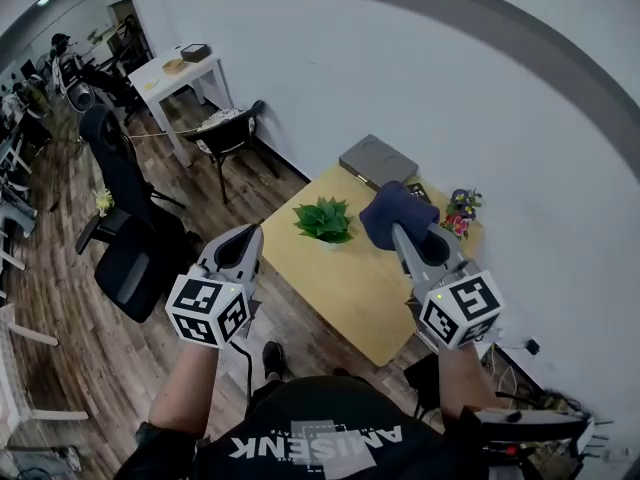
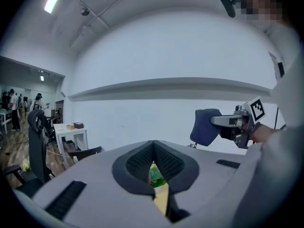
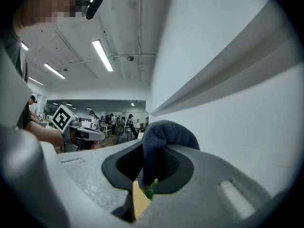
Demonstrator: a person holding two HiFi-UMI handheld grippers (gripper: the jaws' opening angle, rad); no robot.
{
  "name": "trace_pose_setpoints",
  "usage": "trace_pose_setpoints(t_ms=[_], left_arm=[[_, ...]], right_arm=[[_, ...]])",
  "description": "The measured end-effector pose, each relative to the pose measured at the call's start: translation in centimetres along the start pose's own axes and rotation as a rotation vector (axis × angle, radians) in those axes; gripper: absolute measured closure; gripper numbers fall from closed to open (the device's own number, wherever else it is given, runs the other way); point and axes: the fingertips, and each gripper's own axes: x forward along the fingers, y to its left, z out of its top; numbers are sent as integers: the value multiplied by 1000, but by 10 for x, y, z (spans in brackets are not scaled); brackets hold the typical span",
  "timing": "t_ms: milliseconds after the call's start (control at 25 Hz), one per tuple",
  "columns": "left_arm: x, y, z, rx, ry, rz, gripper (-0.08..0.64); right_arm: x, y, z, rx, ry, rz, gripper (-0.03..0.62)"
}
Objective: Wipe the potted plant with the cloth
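Note:
A small green potted plant [image 1: 323, 220] stands on the wooden table [image 1: 350, 288]; in the left gripper view only a sliver of the plant [image 2: 156, 176] shows through the jaws. My right gripper [image 1: 399, 228] is held above the table just right of the plant and is shut on a dark blue cloth [image 1: 397, 210], which bunches over the jaw tips. In the right gripper view the cloth [image 3: 164, 136] fills the gap of that gripper [image 3: 153, 163]. My left gripper [image 1: 254, 234] hovers left of the plant with its tips together and nothing held; its own view shows the gripper [image 2: 153, 144] pointing at the plant.
A grey flat box [image 1: 377, 159] and a small colourful flower pot [image 1: 460, 211] sit at the table's far side by the white wall. Black office chairs [image 1: 135, 230] stand on the wooden floor to the left, with a white side table [image 1: 180, 73] beyond.

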Motion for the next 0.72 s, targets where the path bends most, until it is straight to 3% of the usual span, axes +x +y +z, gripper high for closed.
trace_pose_setpoints(t_ms=[240,560,720], left_arm=[[30,32,8,37,-4,-173,558],[64,63,-3,96,60,-352,557],[77,65,-14,127,93,-397,557]], right_arm=[[29,1,7,-4,9,-133,555],[56,16,10,-9,20,-268,555],[56,18,3,6,36,-317,555]])
